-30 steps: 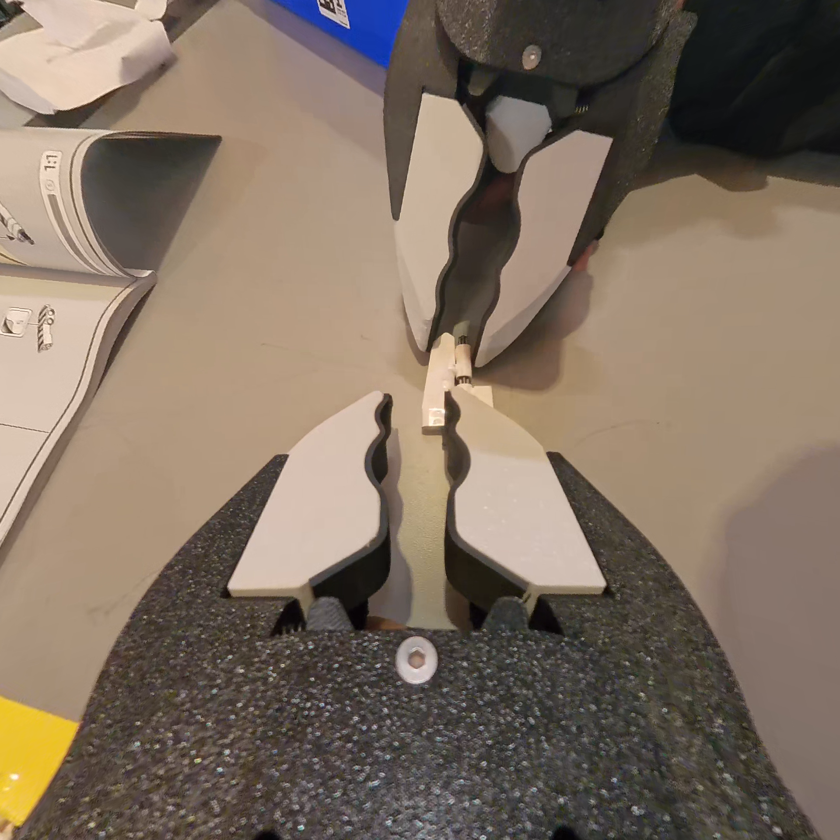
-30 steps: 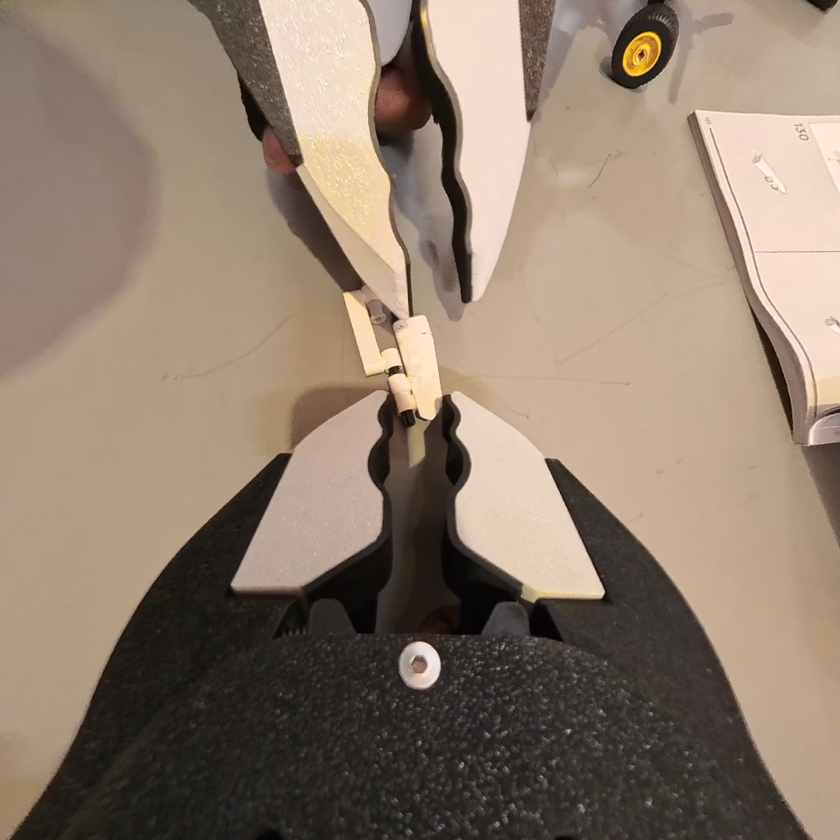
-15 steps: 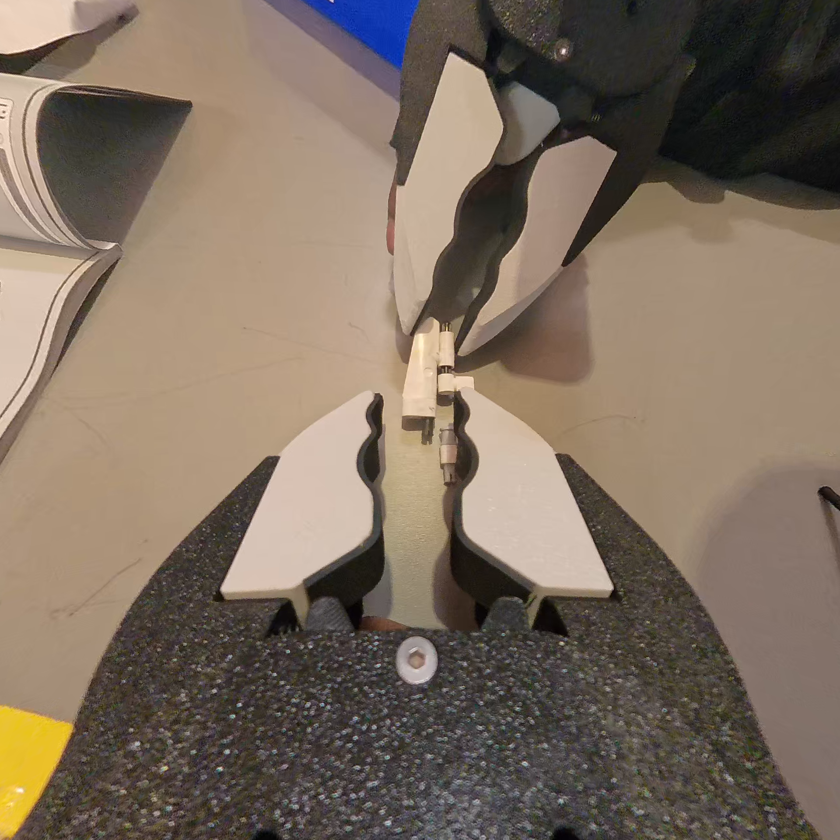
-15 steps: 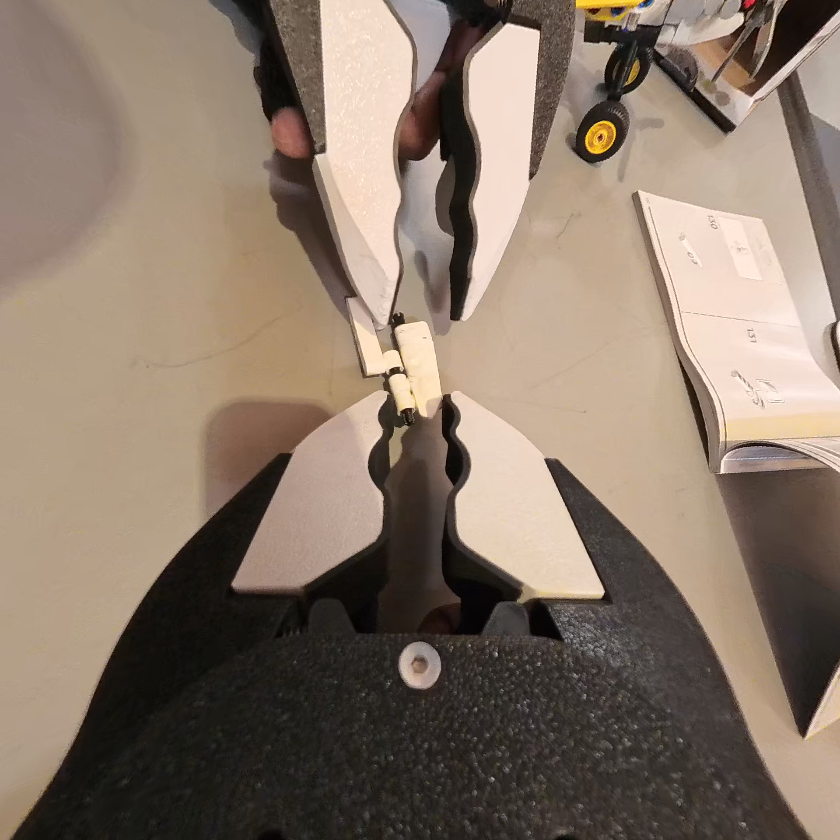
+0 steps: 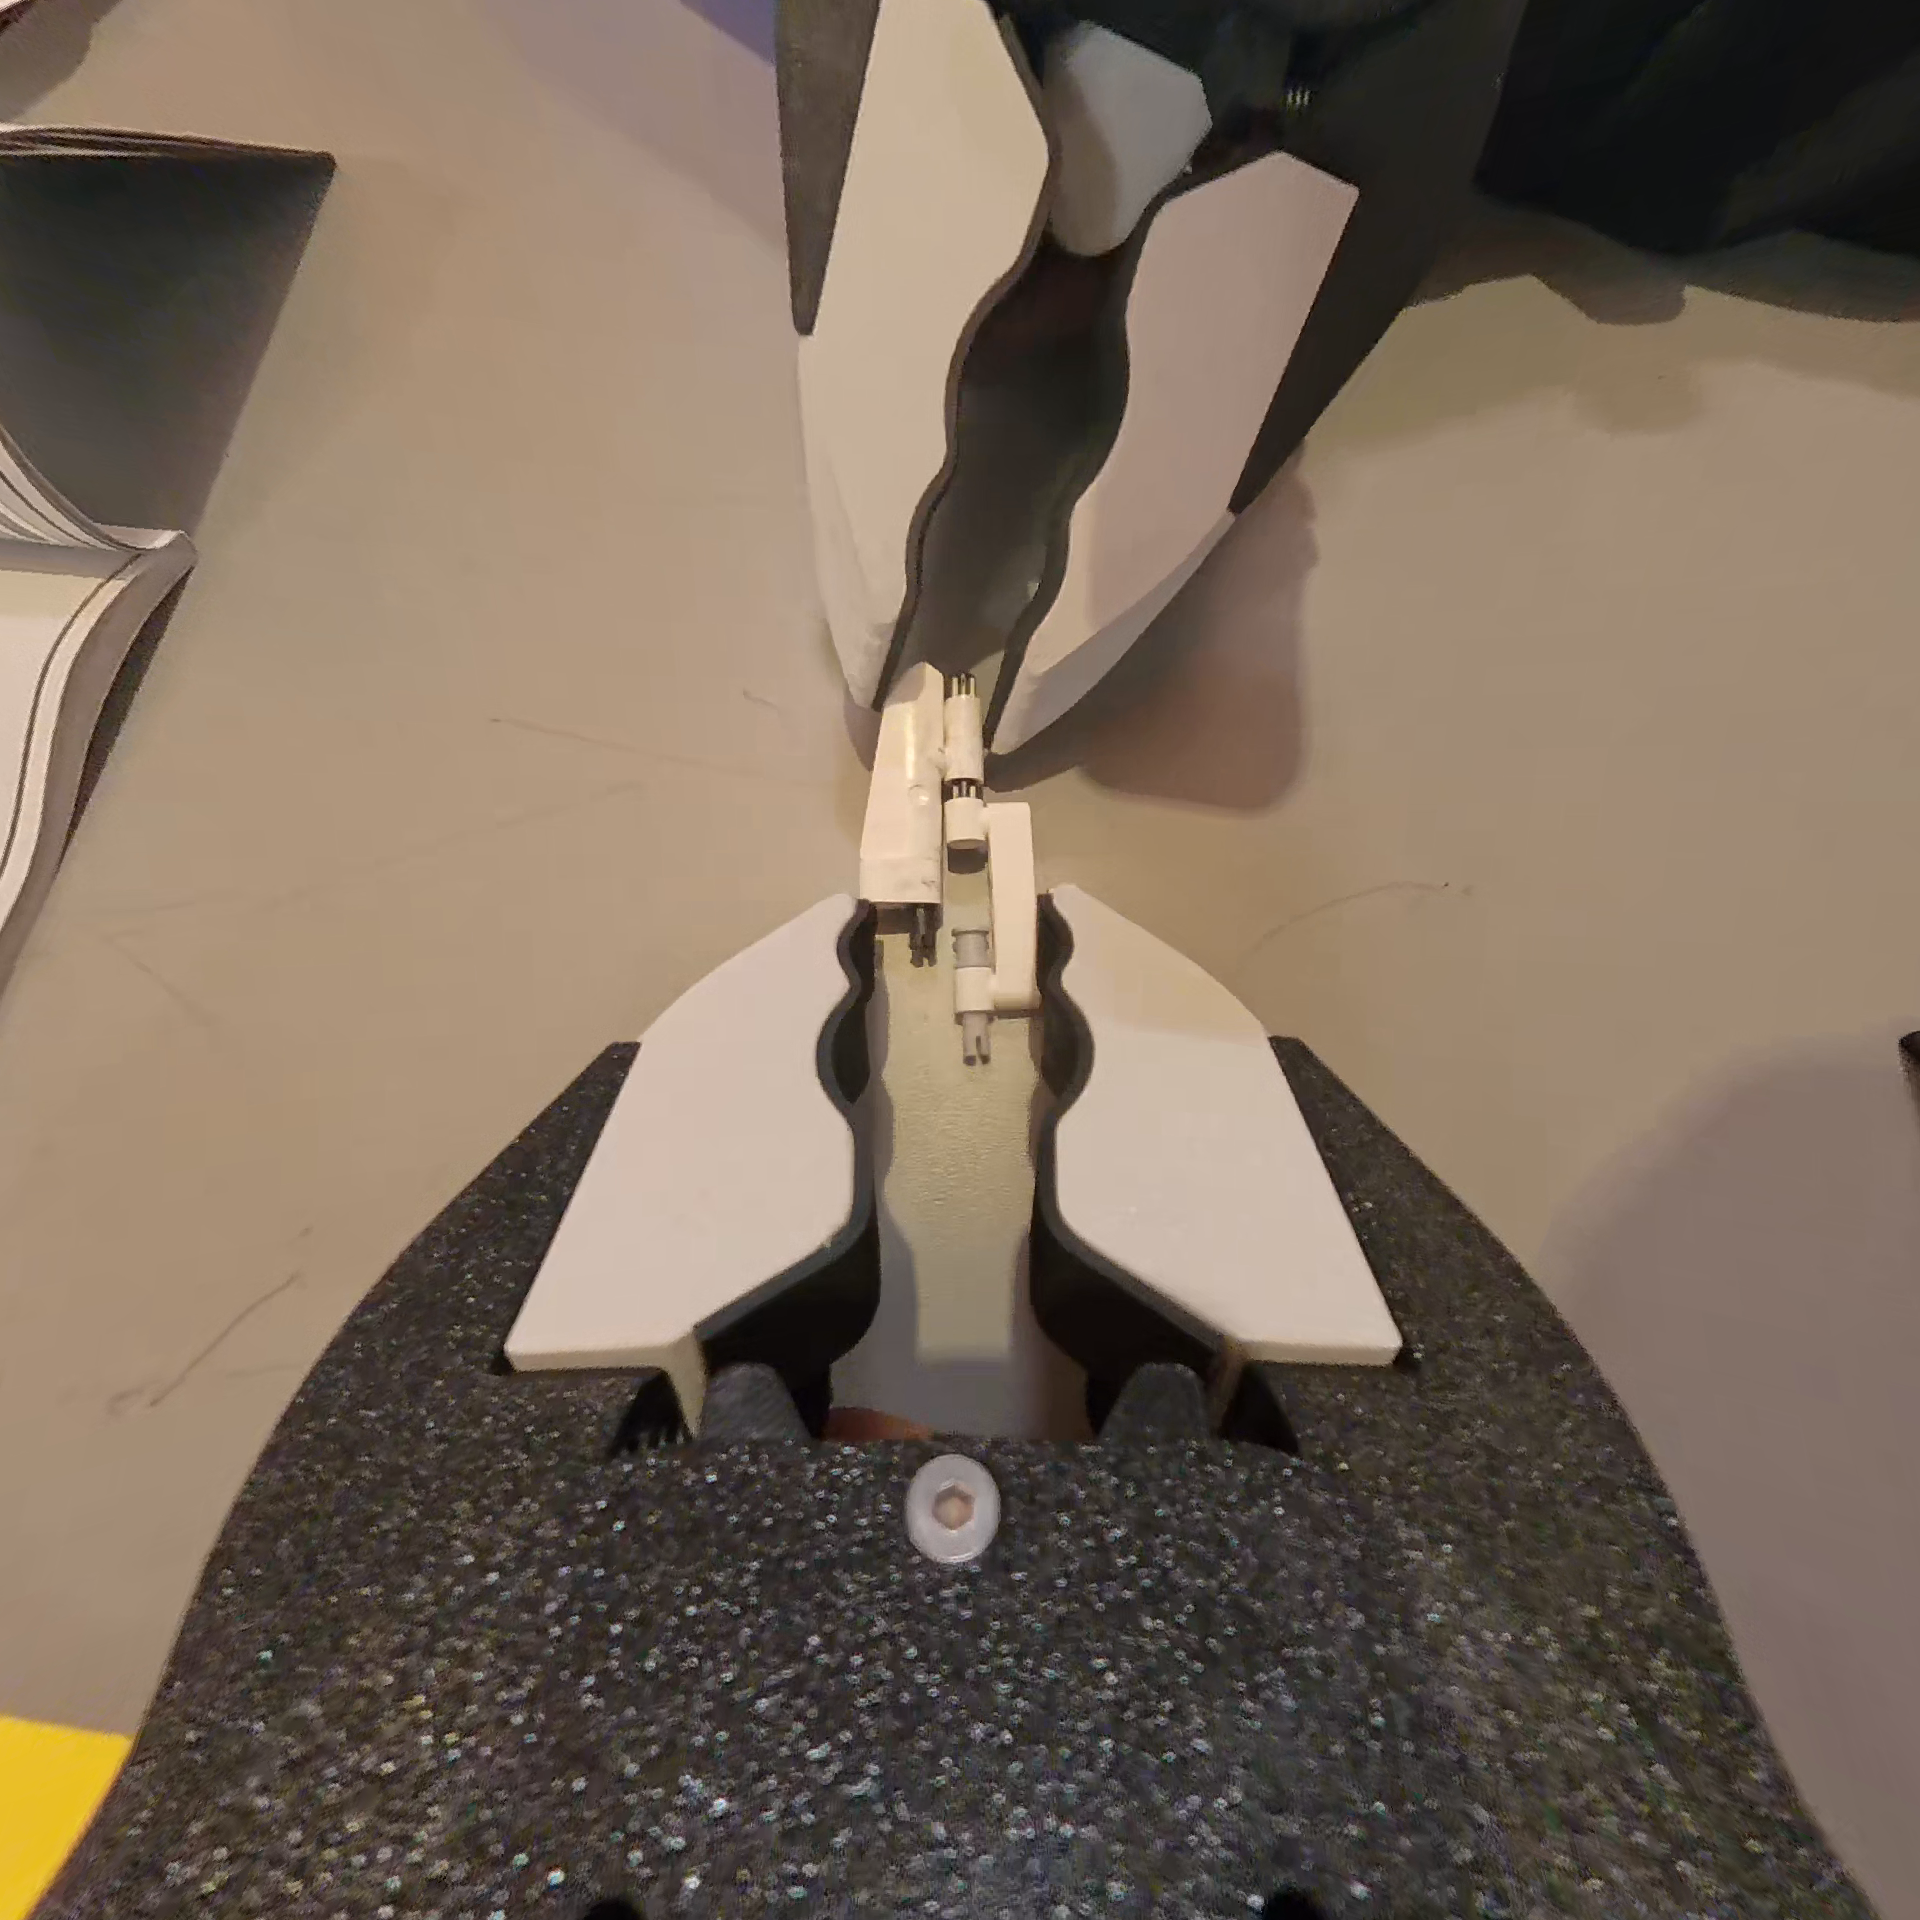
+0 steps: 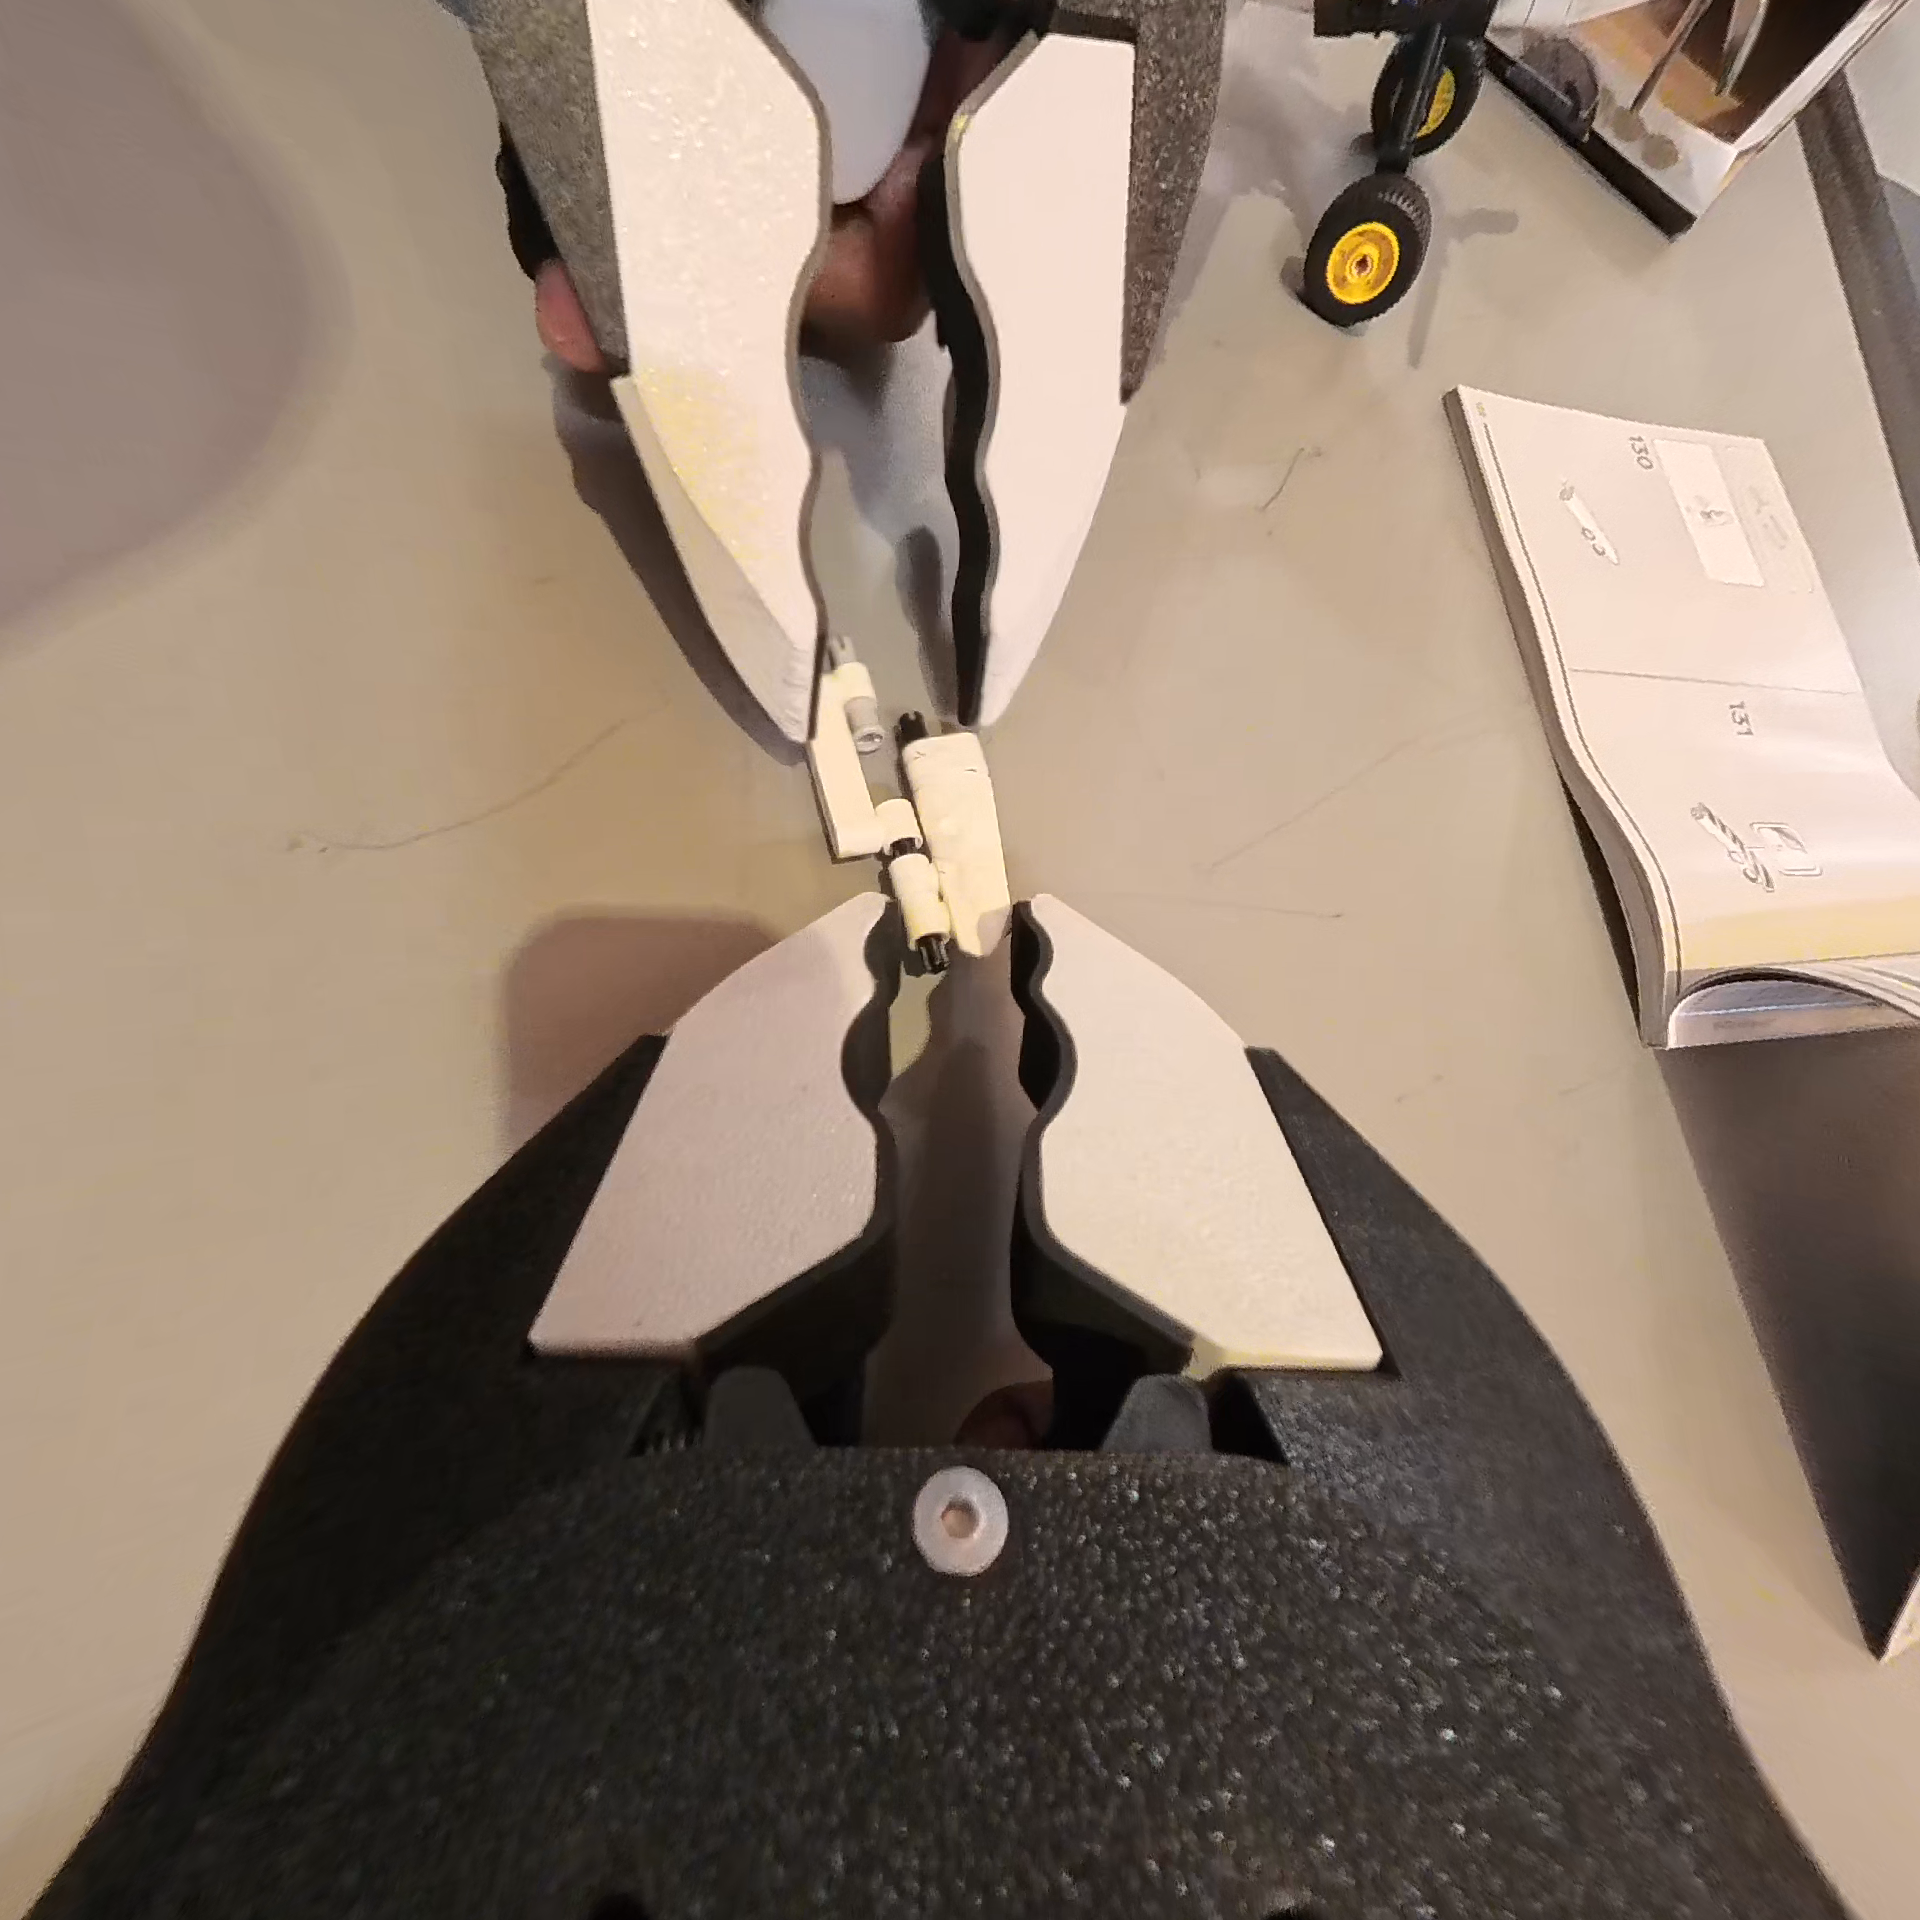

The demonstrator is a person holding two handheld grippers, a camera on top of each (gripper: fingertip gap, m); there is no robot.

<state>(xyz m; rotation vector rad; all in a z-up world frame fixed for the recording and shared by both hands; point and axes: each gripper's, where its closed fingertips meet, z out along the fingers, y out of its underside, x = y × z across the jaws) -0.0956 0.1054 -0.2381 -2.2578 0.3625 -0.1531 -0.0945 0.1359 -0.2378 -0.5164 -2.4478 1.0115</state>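
— So where do we have the white brick assembly (image 5: 940,831)?

— Between our two hand-held grippers, low over the grey table (image 5: 520,727). Our right hand-held gripper (image 6: 951,914) is clamped on its near end.

— And our left hand-held gripper (image 5: 951,914)?

— Its fingers stand apart around the far end; its right finger (image 5: 1081,935) touches the flat arm, the other is clear.

— Nearby?

— We see an open booklet (image 6: 1714,727) and a yellow-hubbed wheel (image 6: 1361,260).

The white brick piece (image 6: 951,821) with black pins lies on a beige tabletop (image 6: 312,675), between claws (image 5: 951,925) with pale grey fingers (image 5: 727,1122) and speckled black bodies, near a black-and-yellow wheel (image 6: 1361,260) and white booklet (image 6: 1714,675).
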